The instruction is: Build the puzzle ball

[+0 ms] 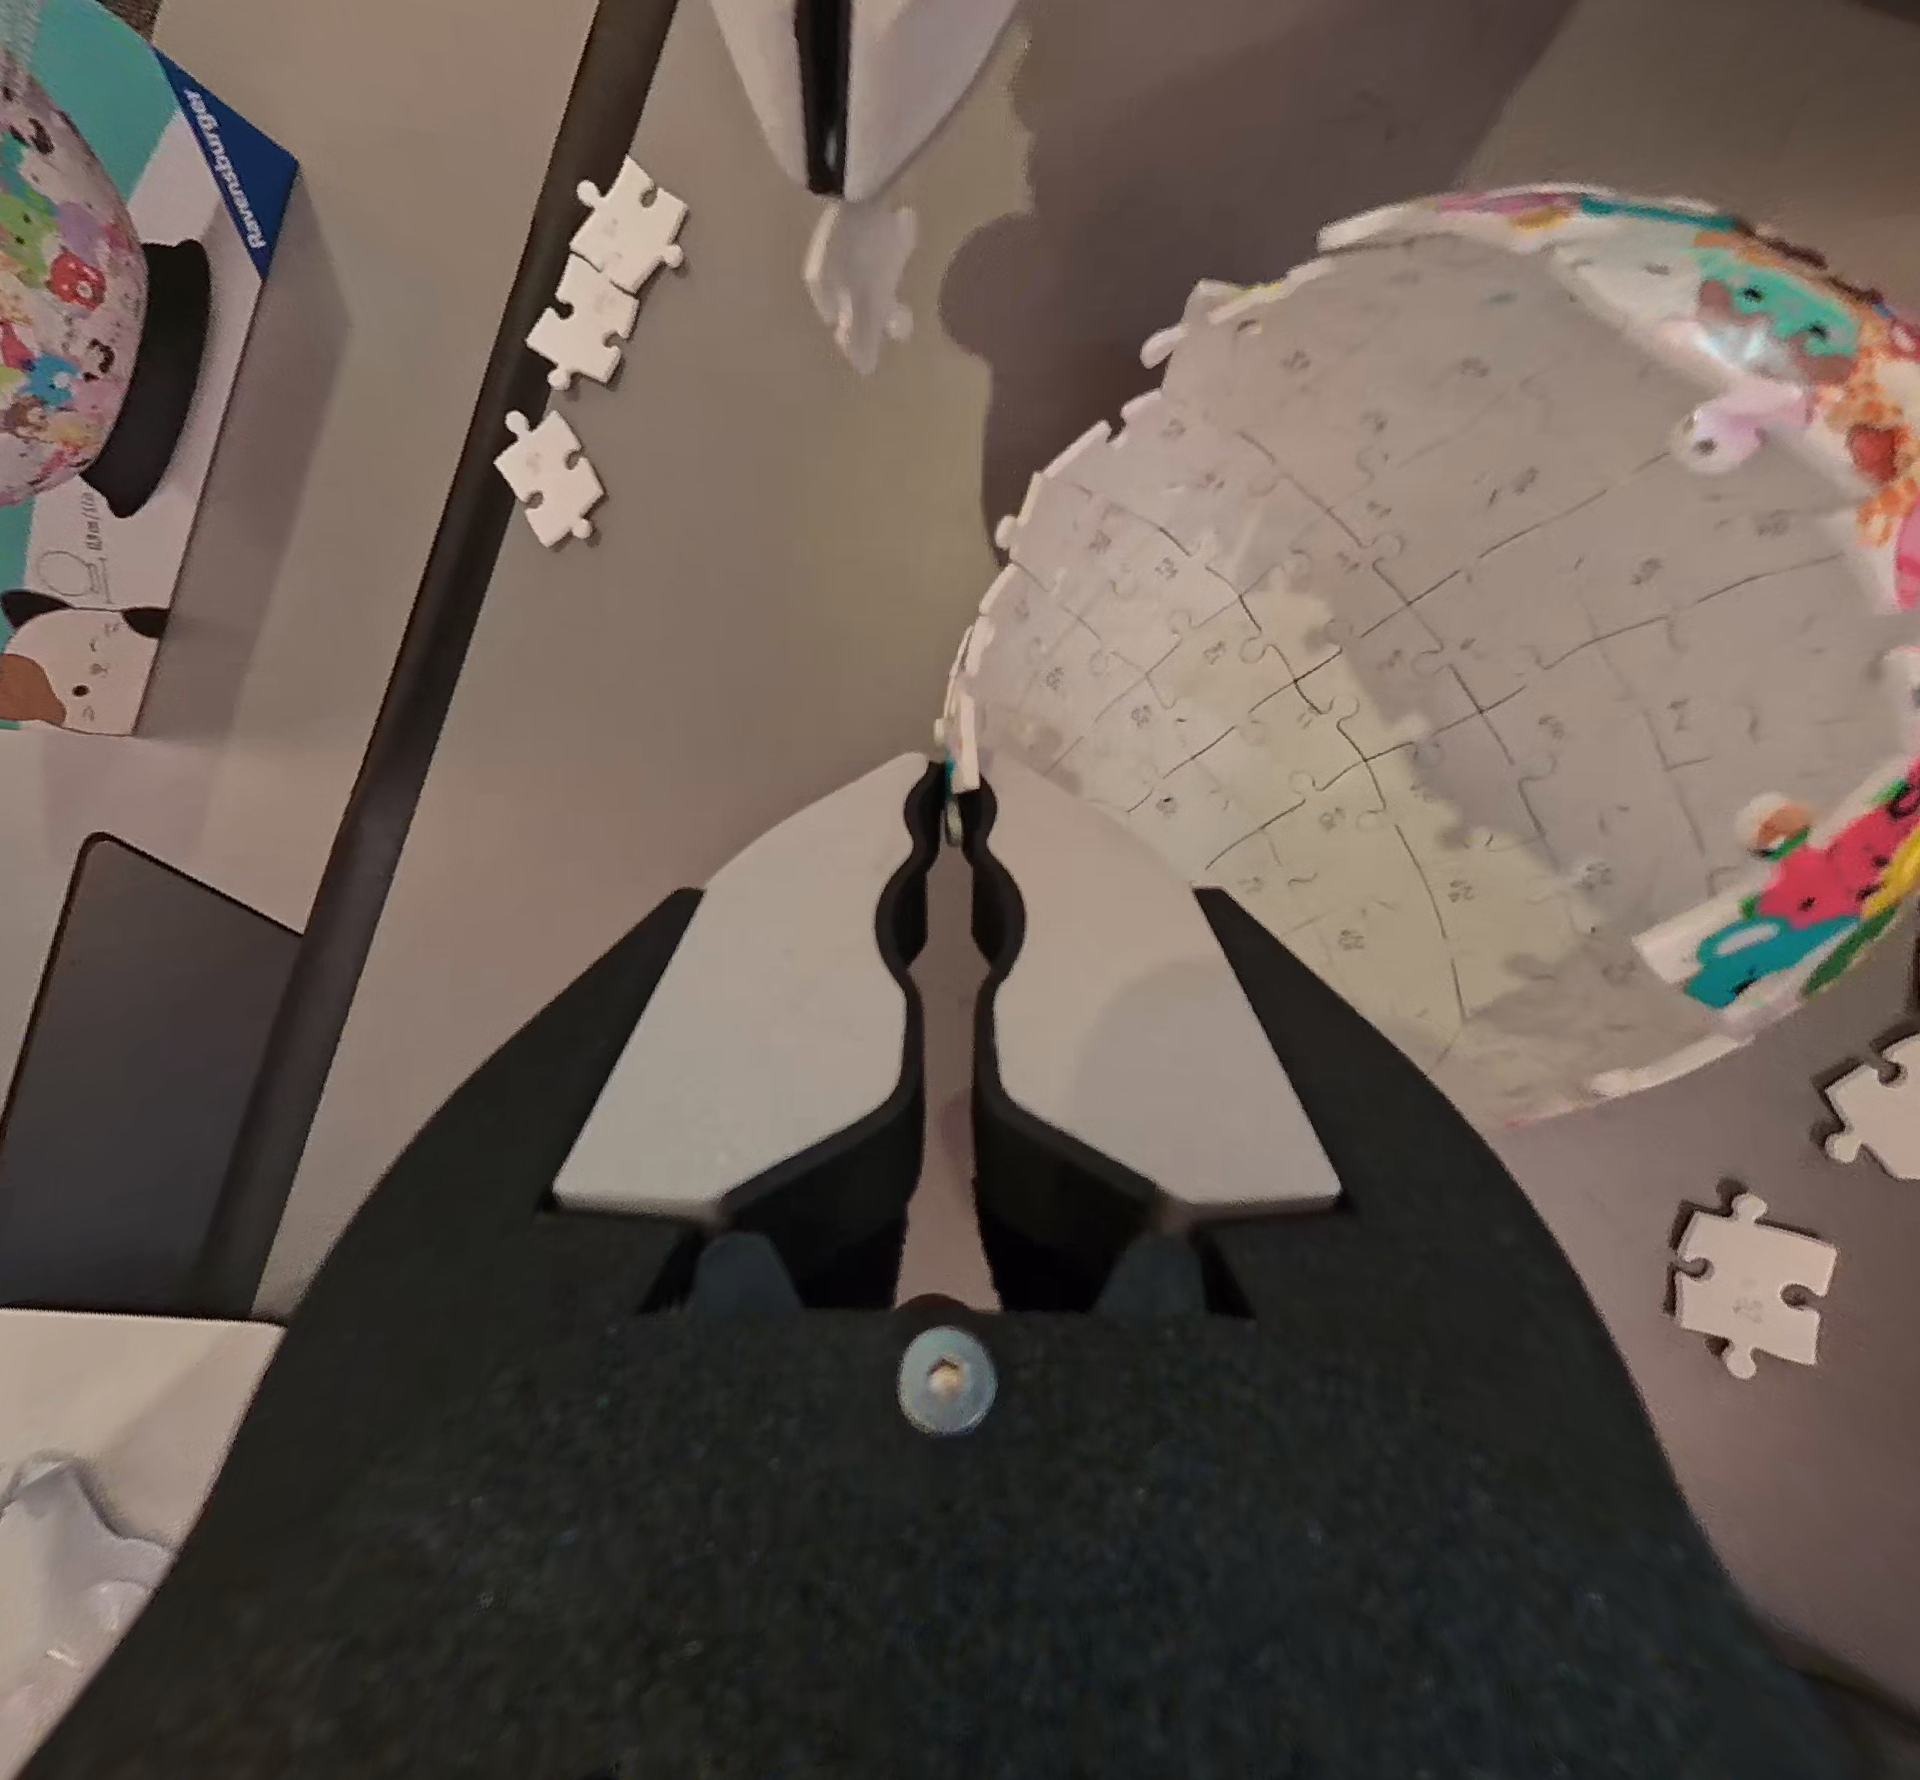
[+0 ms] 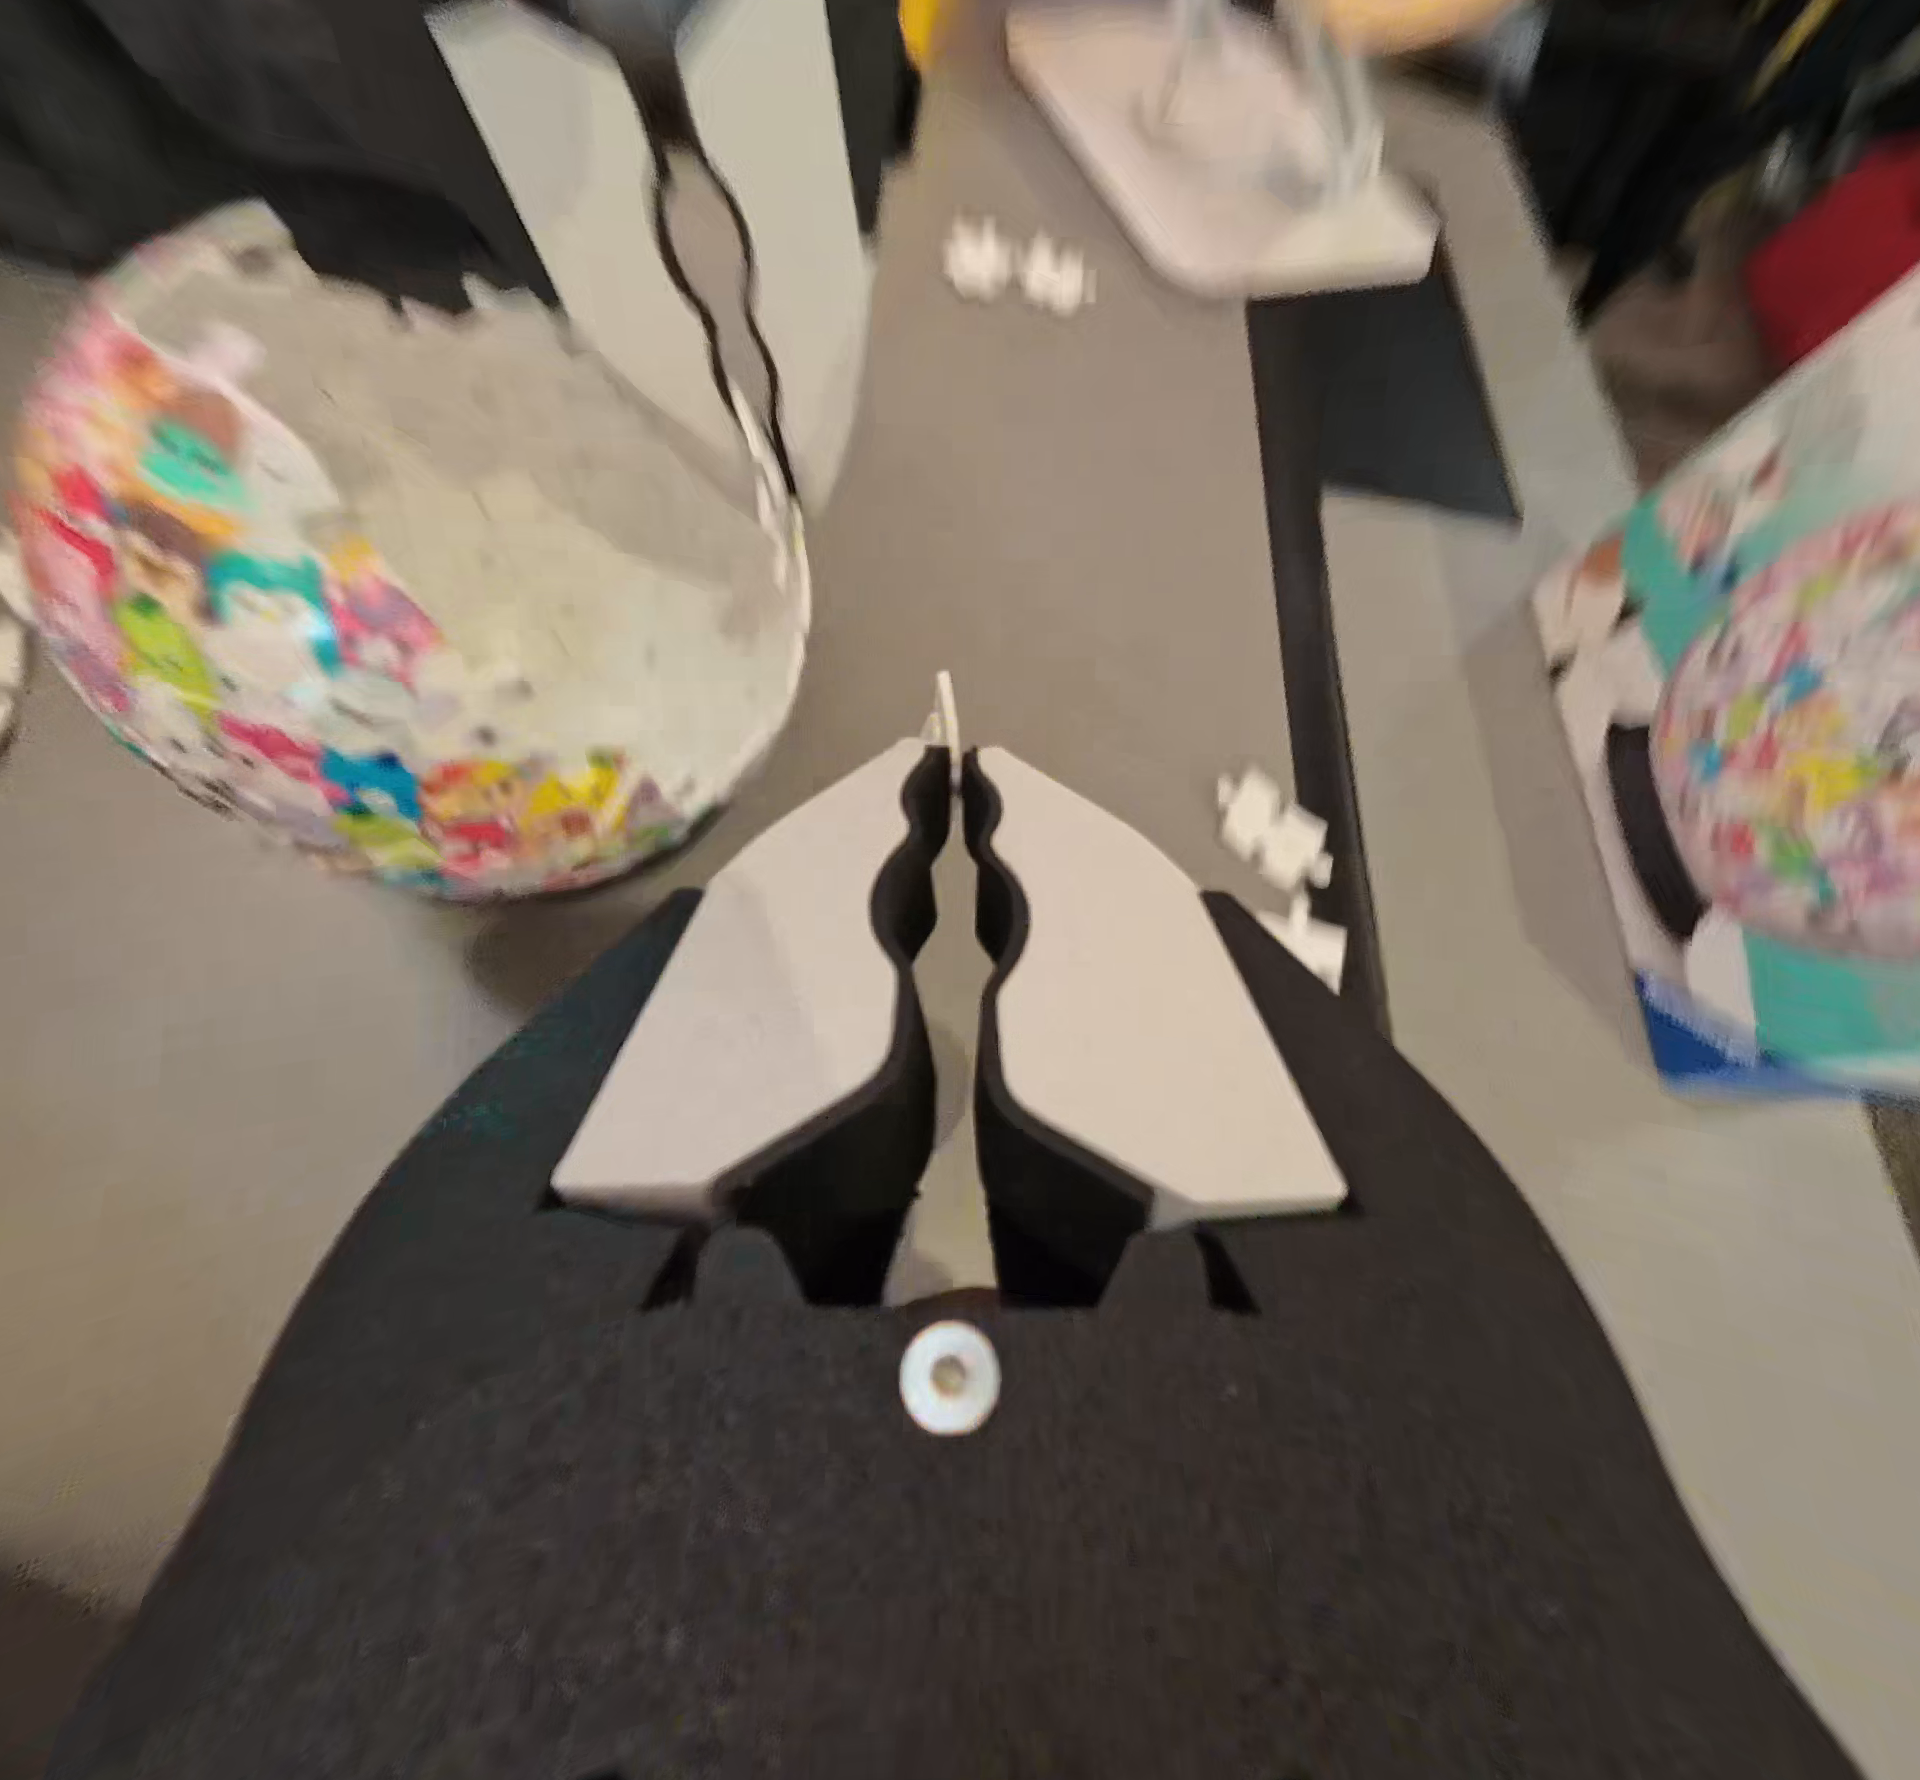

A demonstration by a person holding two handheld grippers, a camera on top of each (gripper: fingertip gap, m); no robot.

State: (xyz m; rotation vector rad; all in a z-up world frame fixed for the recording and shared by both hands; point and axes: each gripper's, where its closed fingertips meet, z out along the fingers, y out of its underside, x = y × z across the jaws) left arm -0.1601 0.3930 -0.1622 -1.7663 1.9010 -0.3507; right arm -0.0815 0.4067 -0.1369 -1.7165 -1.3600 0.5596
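Note:
The half-built puzzle ball (image 1: pixel 1455 670) is an open shell, white inside and colourful outside. My left gripper (image 1: pixel 951 790) is shut on the shell's rim edge and holds it tilted, opening towards the camera. In the right wrist view the shell (image 2: pixel 416 587) sits at the left with the left gripper on its far rim. My right gripper (image 2: pixel 951 759) is shut on a loose white puzzle piece (image 2: pixel 943 707), held edge-on above the table, to the right of the shell. In the left wrist view the right gripper (image 1: pixel 831 68) hangs at the top with that piece (image 1: pixel 862 286) below its tips.
Loose white pieces lie at the left of the dark mat (image 1: pixel 592 348) and at the lower right (image 1: pixel 1756 1283). The puzzle box (image 1: pixel 114 359) stands at the far left; it also shows in the right wrist view (image 2: pixel 1766 743). A white stand base (image 2: pixel 1226 172) is at the back.

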